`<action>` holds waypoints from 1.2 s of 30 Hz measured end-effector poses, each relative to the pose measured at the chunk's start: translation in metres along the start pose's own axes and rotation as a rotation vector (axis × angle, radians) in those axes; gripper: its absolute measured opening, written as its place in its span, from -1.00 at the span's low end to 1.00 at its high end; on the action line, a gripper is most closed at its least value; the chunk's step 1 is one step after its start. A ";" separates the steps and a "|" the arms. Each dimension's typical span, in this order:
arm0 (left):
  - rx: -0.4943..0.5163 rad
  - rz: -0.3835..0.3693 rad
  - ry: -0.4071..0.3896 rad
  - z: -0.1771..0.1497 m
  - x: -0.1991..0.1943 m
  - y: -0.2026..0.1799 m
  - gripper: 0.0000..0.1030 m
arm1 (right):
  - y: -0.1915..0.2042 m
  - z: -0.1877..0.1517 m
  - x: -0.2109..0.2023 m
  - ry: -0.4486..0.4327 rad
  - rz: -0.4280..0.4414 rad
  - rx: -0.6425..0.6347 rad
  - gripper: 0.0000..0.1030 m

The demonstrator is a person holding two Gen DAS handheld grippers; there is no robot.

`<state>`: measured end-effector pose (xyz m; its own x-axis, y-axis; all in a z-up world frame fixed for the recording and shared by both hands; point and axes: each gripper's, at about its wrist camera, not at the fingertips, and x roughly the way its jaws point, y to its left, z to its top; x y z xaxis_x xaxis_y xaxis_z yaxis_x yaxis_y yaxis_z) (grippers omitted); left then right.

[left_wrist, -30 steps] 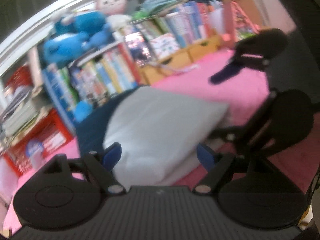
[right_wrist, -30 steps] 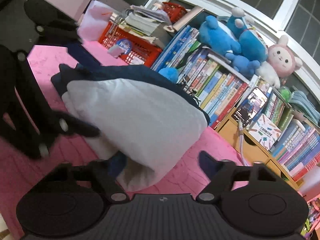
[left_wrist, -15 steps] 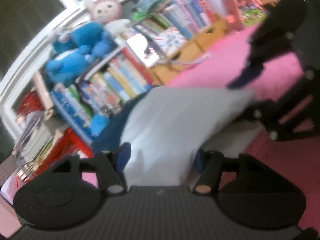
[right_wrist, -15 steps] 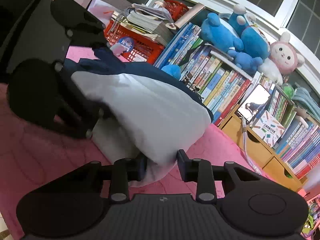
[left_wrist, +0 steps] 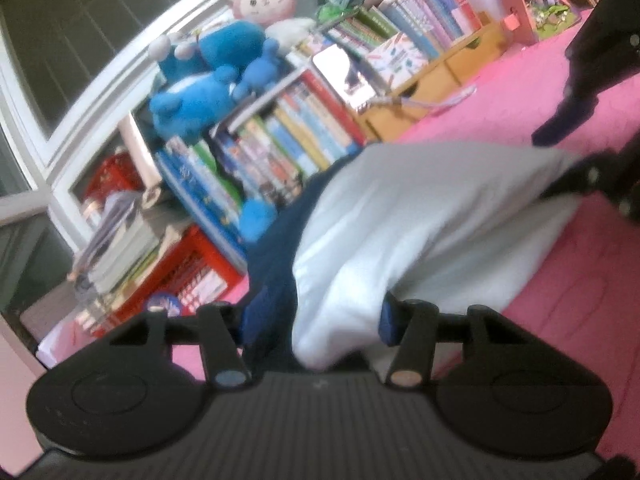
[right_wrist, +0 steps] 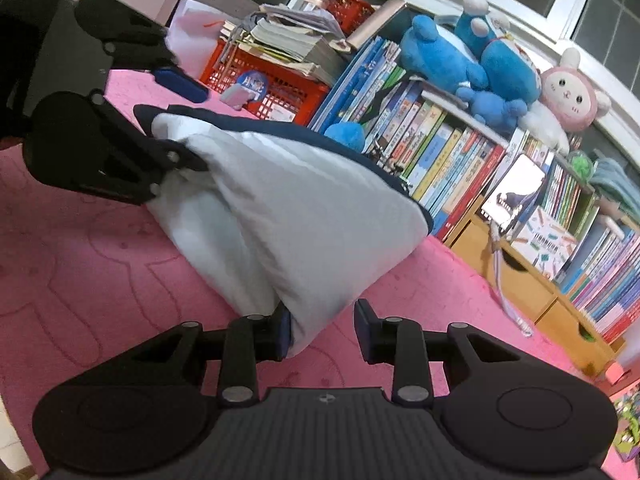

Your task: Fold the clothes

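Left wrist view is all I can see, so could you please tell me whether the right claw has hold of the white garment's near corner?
Observer: Not fully. In the right wrist view, the right claw has the corner of the white garment against one pad, but the pink mat shows between the cloth and the other pad.
Operator: Thank you. How does my left claw sit on the far end?
Observer: The jaws of the left claw are closing with cloth between them. Its upper pad stands clear above the garment's navy edge, and the lower finger is tucked into the white fold.
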<state>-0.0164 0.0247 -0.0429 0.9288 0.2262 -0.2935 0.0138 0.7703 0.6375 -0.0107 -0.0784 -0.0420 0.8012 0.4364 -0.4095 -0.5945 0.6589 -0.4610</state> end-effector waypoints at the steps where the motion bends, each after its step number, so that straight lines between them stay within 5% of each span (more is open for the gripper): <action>1: 0.017 -0.006 -0.006 -0.001 -0.002 -0.001 0.04 | 0.001 0.000 -0.001 -0.001 0.000 0.000 -0.36; 11: 0.245 -0.072 -0.051 0.012 0.022 -0.026 0.06 | 0.012 0.027 0.026 -0.016 0.000 -0.125 0.06; 12: 0.258 -0.070 -0.057 0.013 0.024 -0.027 0.06 | 0.011 0.028 0.028 -0.018 -0.010 -0.128 0.03; 15: 0.260 -0.056 -0.052 0.012 0.028 -0.021 0.07 | 0.006 0.025 0.026 -0.029 -0.074 -0.103 -0.45; 20: 0.187 0.012 0.004 -0.003 0.027 0.003 0.05 | -0.012 0.011 0.020 0.007 -0.086 0.008 -0.52; 23: 0.007 0.057 0.115 -0.016 0.025 0.035 -0.23 | -0.018 0.006 0.017 0.014 -0.087 0.044 -0.53; 25: -0.278 0.007 0.176 -0.027 0.014 0.073 -0.18 | -0.020 0.005 0.015 0.007 -0.080 0.054 -0.53; 30: -1.036 -0.346 0.157 -0.062 -0.016 0.144 0.04 | -0.018 0.006 0.013 -0.002 -0.065 0.034 -0.51; 36: -1.488 -0.878 0.132 -0.074 -0.003 0.130 0.29 | -0.016 0.005 0.014 -0.001 -0.066 0.016 -0.50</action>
<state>-0.0448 0.1677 -0.0117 0.7967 -0.5430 -0.2652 0.0612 0.5091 -0.8585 0.0102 -0.0793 -0.0362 0.8389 0.3919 -0.3777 -0.5388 0.6961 -0.4745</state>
